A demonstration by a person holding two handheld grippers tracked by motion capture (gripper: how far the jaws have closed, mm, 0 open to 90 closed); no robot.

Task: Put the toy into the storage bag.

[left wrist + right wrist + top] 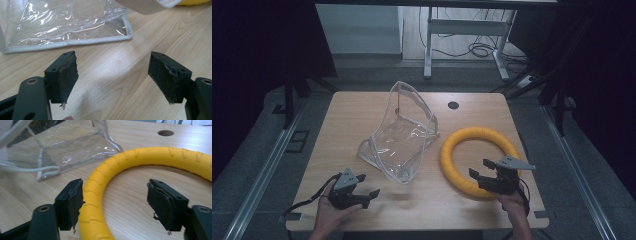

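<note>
Nearest the person, the high view shows both hands at the front edge of the worktop [362, 107], each holding a claw. The left claw [367, 196] rests low over bare wood, released, with nothing between its jaws; the left claw view confirms this, its two worn black pads [68, 77] standing wide apart over the wood grain. The right claw [480, 168] sits at the near arc of the yellow ring [452, 155]. The right claw view adds what the high view cannot resolve: the ring [100, 185] passes between the spread jaws, its ribbed surface touching the left pad [75, 202] and well apart from the other, so the claw is released rather than clenched. Just beyond the left claw lies the clear plastic bag [399, 135], standing partly upright; the left claw view shows its grey piped edge [75, 42]. Farther off, a round hole [453, 105] pierces the worktop. Beyond the worktop, a white desk frame [464, 30] and cables [482, 49] appear. No writing or brand can be read.
</note>
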